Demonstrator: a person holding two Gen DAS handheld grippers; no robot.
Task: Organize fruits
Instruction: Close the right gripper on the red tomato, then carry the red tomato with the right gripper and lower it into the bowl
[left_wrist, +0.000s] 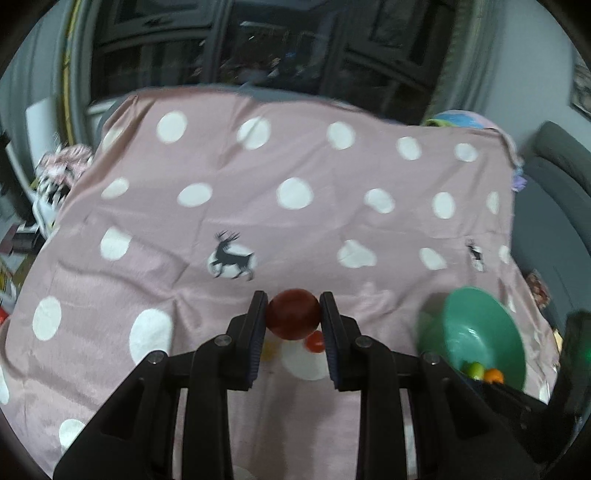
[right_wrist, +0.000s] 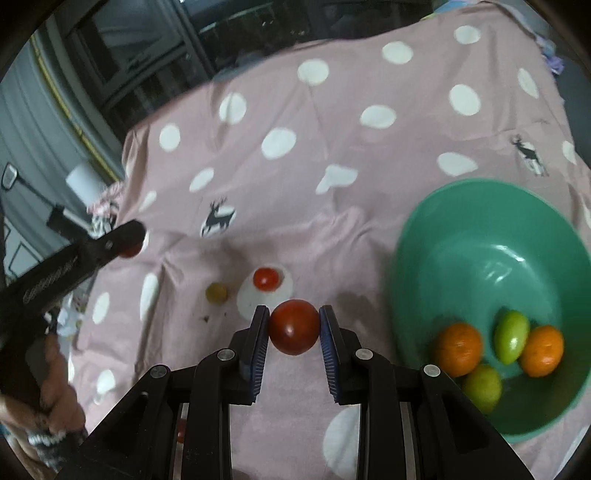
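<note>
I hold my left gripper (left_wrist: 293, 314) tilted down over the pink spotted cloth (left_wrist: 258, 206), its two pads pinched on a dark red tomato (left_wrist: 293, 314) held clear of the fabric. My right gripper (right_wrist: 294, 326) slants down more steeply, and its pads clamp a second red tomato (right_wrist: 294, 326) in the same way, just left of the green bowl (right_wrist: 461, 236).

Both tomatoes are nearly round, so I cannot give either a long axis or a heading (no stem end shows).

Counting from the right camera: in the bowl lie two oranges (right_wrist: 458, 349) and two green fruits (right_wrist: 511, 336), four in all, the upper green one standing roughly upright on its long axis. On the cloth sit one small red tomato (right_wrist: 266, 278) and one small yellowish fruit (right_wrist: 216, 292), near each other but apart.
</note>
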